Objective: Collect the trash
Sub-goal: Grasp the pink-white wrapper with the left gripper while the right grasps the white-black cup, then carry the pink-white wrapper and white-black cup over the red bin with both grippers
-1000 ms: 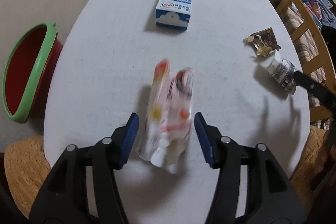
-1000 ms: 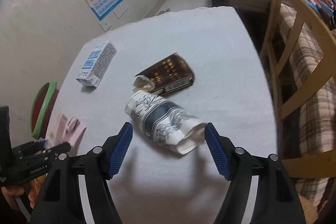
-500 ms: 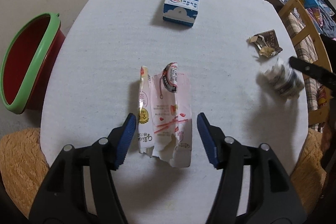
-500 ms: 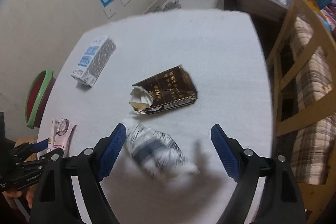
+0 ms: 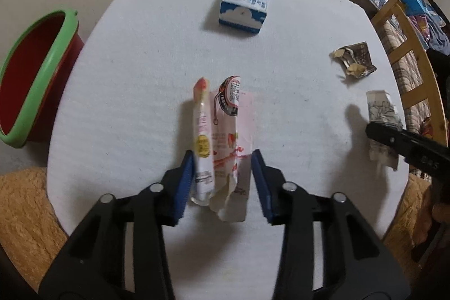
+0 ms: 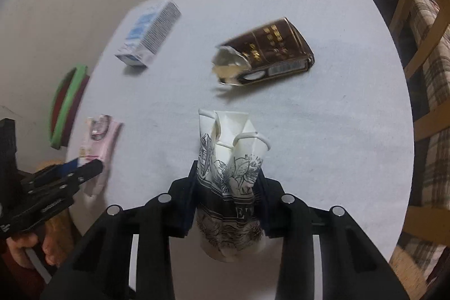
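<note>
Both your grippers have just closed in from wide: the left gripper (image 5: 222,182) now pinches the pink wrapper (image 5: 222,137) mid-table, the right gripper (image 6: 227,196) crushes the paper cup (image 6: 230,173) near the table's (image 5: 140,52) right edge. Both seem ready for the bin (image 5: 33,80).

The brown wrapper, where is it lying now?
In the right wrist view the brown wrapper lies on the white table, beyond the crushed paper cup and right of the blue-and-white carton.
</note>
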### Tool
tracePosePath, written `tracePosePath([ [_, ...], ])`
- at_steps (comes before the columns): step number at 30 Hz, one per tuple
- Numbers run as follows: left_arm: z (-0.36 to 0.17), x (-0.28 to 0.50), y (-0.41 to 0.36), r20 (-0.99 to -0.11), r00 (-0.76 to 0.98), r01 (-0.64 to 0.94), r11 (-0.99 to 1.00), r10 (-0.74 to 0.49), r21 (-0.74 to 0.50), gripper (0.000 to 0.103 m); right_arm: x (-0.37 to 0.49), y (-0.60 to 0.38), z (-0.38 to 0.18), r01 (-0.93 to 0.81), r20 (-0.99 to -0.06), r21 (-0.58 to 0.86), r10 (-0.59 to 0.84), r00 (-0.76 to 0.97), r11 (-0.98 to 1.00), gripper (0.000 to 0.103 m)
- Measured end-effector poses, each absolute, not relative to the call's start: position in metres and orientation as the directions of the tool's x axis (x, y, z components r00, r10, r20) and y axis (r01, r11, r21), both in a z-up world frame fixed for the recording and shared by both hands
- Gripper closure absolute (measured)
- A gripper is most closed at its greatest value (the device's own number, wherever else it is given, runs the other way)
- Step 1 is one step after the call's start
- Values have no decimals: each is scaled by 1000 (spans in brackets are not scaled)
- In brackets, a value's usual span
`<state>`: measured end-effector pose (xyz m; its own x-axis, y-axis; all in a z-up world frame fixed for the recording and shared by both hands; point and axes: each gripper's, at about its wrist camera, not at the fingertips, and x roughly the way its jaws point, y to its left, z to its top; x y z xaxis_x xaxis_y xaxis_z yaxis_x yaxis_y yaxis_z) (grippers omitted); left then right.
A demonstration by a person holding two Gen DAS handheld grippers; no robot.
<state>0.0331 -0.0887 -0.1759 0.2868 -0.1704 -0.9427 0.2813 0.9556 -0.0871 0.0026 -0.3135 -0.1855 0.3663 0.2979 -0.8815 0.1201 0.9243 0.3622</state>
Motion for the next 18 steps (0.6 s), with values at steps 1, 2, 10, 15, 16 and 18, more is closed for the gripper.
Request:
tracePosePath([
  [1, -173, 33, -88, -941, 293, 284, 955, -168, -82, 78, 0, -312, -180, 122, -874, 370, 301, 381, 921, 68],
  [2, -169, 33, -88, -937, 304, 287, 954, -174, -84, 78, -3, -310, -174, 122, -865, 377, 302, 401, 918, 68],
  [10, -125, 33, -78, -888, 416, 293, 953, -195, -72, 78, -6, -283, -117, 73, -798, 391, 298, 524, 918, 68],
  [15, -98, 34, -63, -853, 488, 272, 961, -185, -53, 78, 2, -259, -100, 33, -781, 402, 324, 534, 915, 68],
  [16, -94, 35, -62, -849, 496, 268, 962, -184, -51, 78, 2, -254, -99, 26, -780, 403, 328, 533, 915, 68],
  [18, -87, 36, -55, -839, 514, 256, 965, -180, -50, 78, 4, -244, -94, 8, -777, 403, 338, 530, 915, 68],
])
